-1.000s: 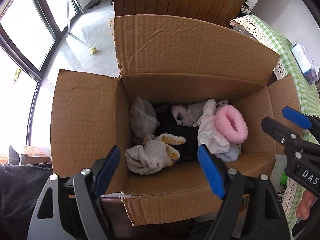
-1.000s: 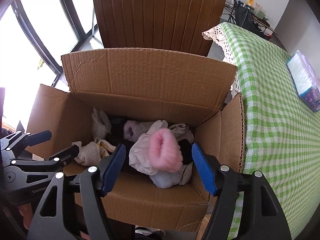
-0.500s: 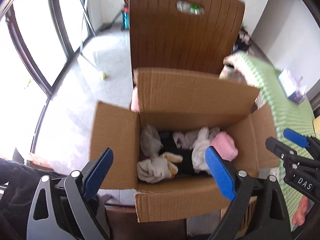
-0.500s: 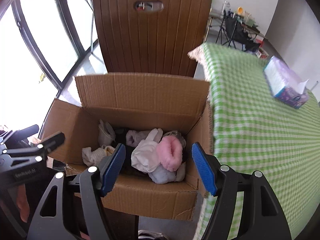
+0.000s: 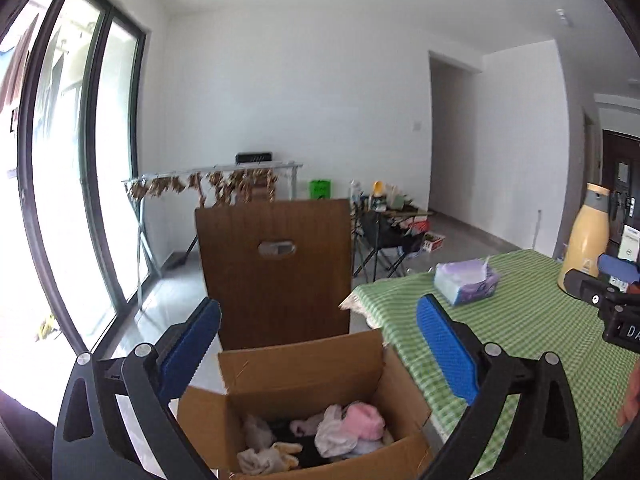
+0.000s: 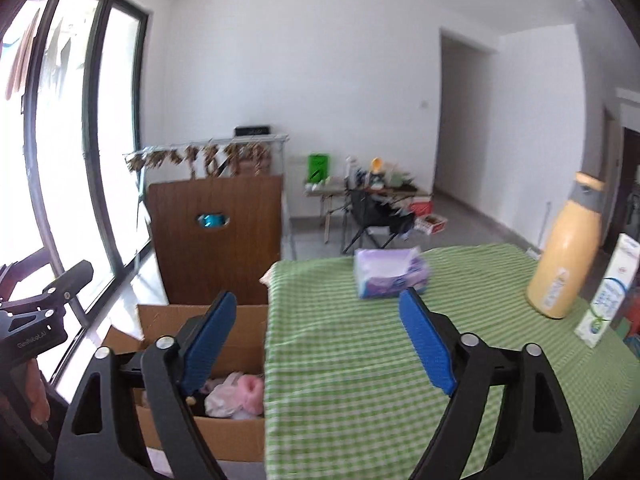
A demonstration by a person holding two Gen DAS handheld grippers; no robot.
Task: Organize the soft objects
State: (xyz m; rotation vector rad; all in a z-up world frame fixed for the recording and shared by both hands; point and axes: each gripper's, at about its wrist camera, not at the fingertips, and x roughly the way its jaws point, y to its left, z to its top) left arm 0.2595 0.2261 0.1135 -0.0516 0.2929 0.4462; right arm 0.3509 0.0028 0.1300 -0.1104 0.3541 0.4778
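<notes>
We hold both grippers up and away from the cardboard box (image 5: 304, 380), which sits low in the left wrist view and at the lower left of the right wrist view, against the edge of the table (image 6: 400, 360) with its green checked cloth. The soft things lie heaped inside the box: a pink fuzzy sock (image 5: 366, 422) at the right of the pile, pale cloths (image 5: 332, 436) beside it, and a cream knitted glove (image 5: 266, 458) toward the near left corner. The left gripper (image 5: 318, 350) has just been opening, and its blue fingers (image 5: 446, 350) stand wide apart with nothing between them; the right gripper (image 6: 320, 344) has also just been opening and is likewise spread and empty, its view now turned over the table. On that table we see only a tissue pack (image 6: 390, 276), a yellow bottle (image 6: 568, 256) and a carton (image 6: 608, 292), none of them soft goods to sort. We judge the box to be filled and this to be the withdrawal at the end of a drop. To do it well we should keep the fingers spread until clear of the flaps, so nothing snags and lifts back out, and check the tabletop for any soft piece left behind before counting the job done.
</notes>
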